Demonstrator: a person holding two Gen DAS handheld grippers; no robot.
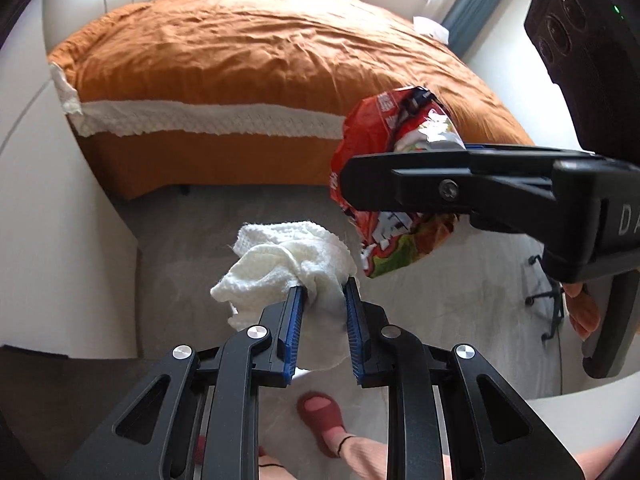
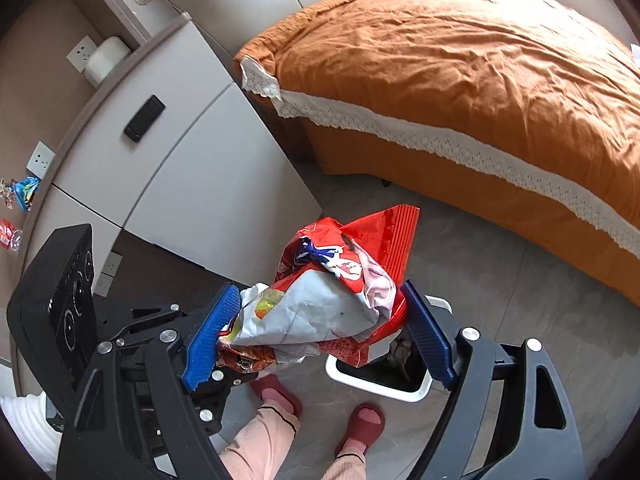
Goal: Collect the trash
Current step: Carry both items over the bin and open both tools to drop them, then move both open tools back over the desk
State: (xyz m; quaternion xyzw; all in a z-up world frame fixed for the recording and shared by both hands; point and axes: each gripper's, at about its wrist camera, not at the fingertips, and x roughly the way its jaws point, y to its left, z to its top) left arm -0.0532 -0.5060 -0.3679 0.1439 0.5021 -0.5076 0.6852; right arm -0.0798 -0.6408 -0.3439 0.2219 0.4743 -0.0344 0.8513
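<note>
The right gripper [image 2: 320,328] holds a crumpled red snack bag [image 2: 340,280] between its blue pads [image 2: 212,328]. The jaws stand fairly wide, spread by the bulk of the bag, and press it from both sides. In the right wrist view the bag sits at lower centre, directly over a white bin [image 2: 416,390] with a dark inside; part of the bin's opening shows under the bag's lower right corner. The left gripper [image 1: 324,300] is nearly closed on a wad of white paper towel [image 1: 280,264], which sticks out past the fingertips at the centre of the left wrist view. There the bag [image 1: 384,160] hangs at right centre, partly behind the right gripper's finger.

The step in hand looks like dropping the bag into the bin. To do it well, bring the bag squarely over the dark opening before letting go, since it is wide and springy and seems to overhang the bin's left rim. Lowering it so its bottom edge enters the opening should keep it from catching on the rim. Open the jaws fully, because crinkled foil can cling to the ribbed pads. The paper towel can follow once the right gripper is clear of the bin. More wrappers [image 2: 24,192] lie at the left edge of the right wrist view, on a surface there.
</note>
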